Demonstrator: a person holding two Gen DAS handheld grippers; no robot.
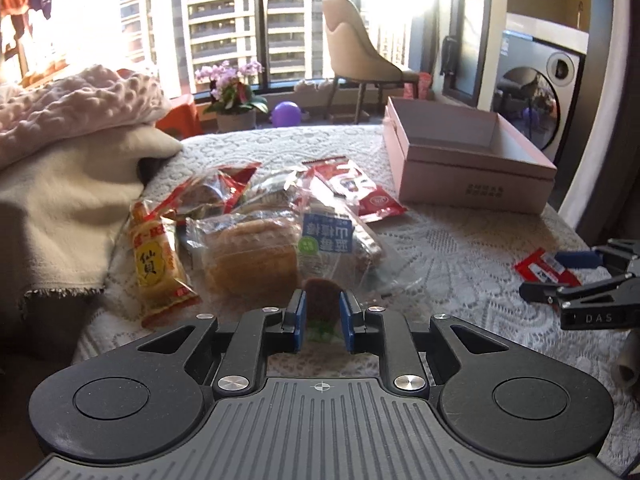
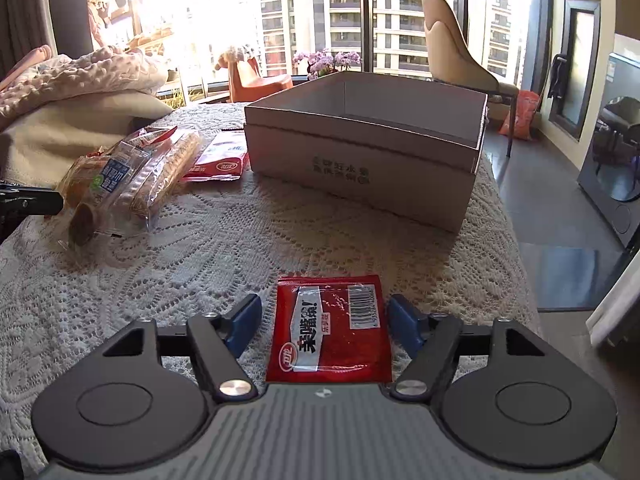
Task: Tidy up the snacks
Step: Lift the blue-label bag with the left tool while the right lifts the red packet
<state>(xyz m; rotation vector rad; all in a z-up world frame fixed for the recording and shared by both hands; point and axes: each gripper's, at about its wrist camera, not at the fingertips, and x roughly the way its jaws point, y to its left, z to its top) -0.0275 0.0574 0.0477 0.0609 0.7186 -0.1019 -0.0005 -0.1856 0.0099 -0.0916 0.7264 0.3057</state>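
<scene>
Snack lot on a table (image 2: 224,248) covered in white lace cloth, listed left to right. Near the left edge: a yellow-and-orange rice-cracker packet (image 1: 160,264), light, crinkly film over brittle contents; best taken by the sealed end. Beside it, in a loose pile toward the middle: clear-film packs of brown layered biscuits (image 1: 252,252) and a clear bag with a blue-and-white label (image 1: 326,236), all light, slippery and crushable, so a hold on a crimped seam suits them better than a squeeze across the body. At the near tip of that bag sits a round brown snack piece in clear wrap (image 1: 320,300), which the left gripper (image 1: 323,318) pinches, its blue pads pressed together on it; small, fairly firm, apt to slide inside its film. Behind the pile: a flat red-and-white sachet (image 1: 356,188), thin and limp. Toward the near right edge: a small flat red foil sachet with a barcode (image 2: 330,328), lying flat on the lace, very light, flexible, slick; likely easiest pinched across its two long sides. The right gripper (image 2: 324,326) straddles it, jaws spread, pads beside those sides but not clamping; nothing held. At the far right corner: an open, empty pale-pink cardboard box (image 2: 360,168), stiff-walled, judged the destination.
</scene>
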